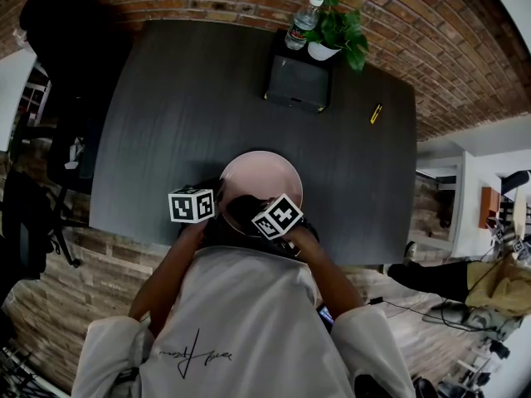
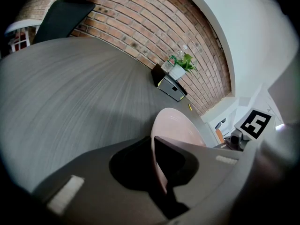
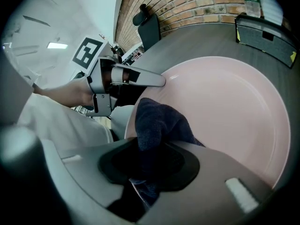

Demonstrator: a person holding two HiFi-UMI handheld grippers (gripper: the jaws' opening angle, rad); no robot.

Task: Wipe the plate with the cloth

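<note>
A pale pink plate [image 1: 264,177] is held tilted at the near edge of the dark table [image 1: 191,106]. My left gripper [image 2: 157,165] is shut on the plate's [image 2: 176,128] rim, which runs edge-on between its jaws. My right gripper [image 3: 150,161] is shut on a dark blue cloth [image 3: 157,125] bunched against the plate's [image 3: 229,107] inner face near its lower left rim. In the head view the cloth [image 1: 242,208] shows as a dark patch between the two marker cubes. The left gripper [image 3: 161,82] also appears in the right gripper view, clamped on the rim.
At the table's far side stand a black box [image 1: 297,81], a water bottle [image 1: 304,21] and a potted plant [image 1: 336,33]. A small yellow object [image 1: 375,114] lies at the right. A black chair [image 1: 62,31] stands beyond the far left corner.
</note>
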